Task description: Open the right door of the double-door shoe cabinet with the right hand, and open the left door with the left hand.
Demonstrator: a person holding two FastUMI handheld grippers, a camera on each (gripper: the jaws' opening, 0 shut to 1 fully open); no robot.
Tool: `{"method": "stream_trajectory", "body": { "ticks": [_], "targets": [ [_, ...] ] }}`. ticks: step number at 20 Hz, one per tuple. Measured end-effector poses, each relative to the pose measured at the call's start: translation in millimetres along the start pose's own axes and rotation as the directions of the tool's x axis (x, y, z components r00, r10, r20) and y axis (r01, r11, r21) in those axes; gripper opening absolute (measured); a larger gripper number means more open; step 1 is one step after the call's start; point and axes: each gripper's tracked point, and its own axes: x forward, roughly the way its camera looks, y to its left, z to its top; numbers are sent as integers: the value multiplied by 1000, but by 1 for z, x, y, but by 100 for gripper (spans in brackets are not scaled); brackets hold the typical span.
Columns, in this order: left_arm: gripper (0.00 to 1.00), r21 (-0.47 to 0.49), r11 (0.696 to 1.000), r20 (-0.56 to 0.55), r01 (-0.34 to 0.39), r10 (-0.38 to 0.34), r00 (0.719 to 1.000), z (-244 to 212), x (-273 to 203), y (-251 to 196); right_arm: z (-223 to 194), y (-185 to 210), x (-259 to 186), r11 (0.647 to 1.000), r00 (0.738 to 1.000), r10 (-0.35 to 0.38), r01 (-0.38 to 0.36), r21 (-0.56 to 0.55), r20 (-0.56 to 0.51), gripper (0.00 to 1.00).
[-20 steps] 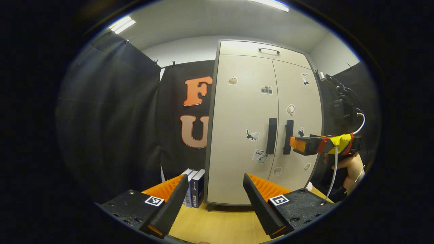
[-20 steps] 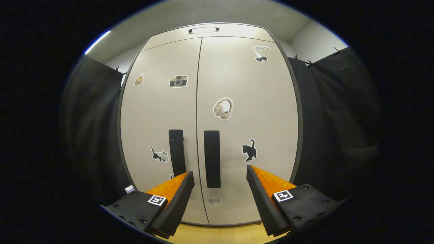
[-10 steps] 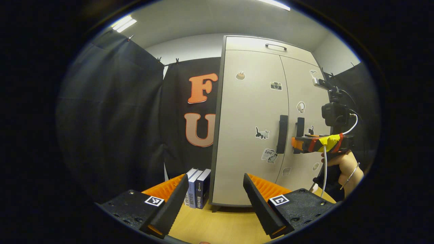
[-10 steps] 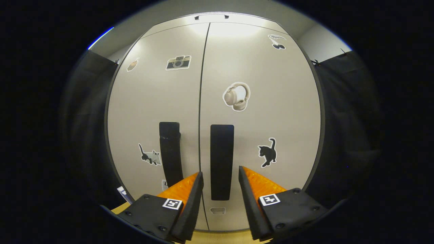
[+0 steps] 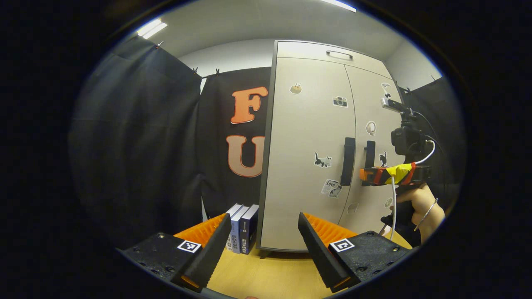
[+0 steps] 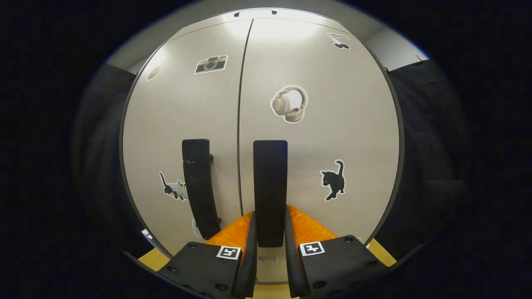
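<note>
Handle (image 6: pixel 270 191) of the right door (image 6: pixel 320 137) sits between the right gripper (image 6: pixel 269 249)'s two fingers, which have narrowed onto its lower end and press it from both sides. Just to that gripper's left runs the seam between the doors, and beyond it the left door (image 6: pixel 178 124) with its own handle (image 6: pixel 199 187); both doors lie flush and closed. The left gripper (image 5: pixel 262 245) hangs spread wide with nothing between its fingers, low over a wooden tabletop (image 5: pixel 266 274), well back from the shoe cabinet (image 5: pixel 307 158), which stands ahead and slightly right of it. Books (image 5: pixel 243 228) stand ahead between its fingers, against the cabinet's side. Farther right, a hand (image 5: pixel 419 205) holds the other gripper at the door handles.
</note>
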Motion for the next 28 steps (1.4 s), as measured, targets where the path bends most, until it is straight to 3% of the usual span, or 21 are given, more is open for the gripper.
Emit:
{"method": "stream_trajectory", "body": {
  "ticks": [4,8,9,22,28],
  "targets": [
    [97,4,1000,14,-25,25,1000,6,-12,1,-2,-1,-4,1000,1000,14,-14,-15,-16,27],
    [98,0,1000,21,-31,31,999,11,-27,-10,-3,-3,-15,998,998,57,-58,-27,-29,28],
    [97,-6,999,25,-31,32,999,12,-31,-13,-2,-3,-21,997,996,76,-76,-22,-37,19],
    [98,-32,998,65,-45,47,997,38,-98,-64,-2,-23,-67,979,979,197,-199,-33,-46,19],
    [98,-40,998,68,-44,46,997,43,-119,-78,-1,-37,-82,977,977,209,-210,-22,-44,19]
  ]
}}
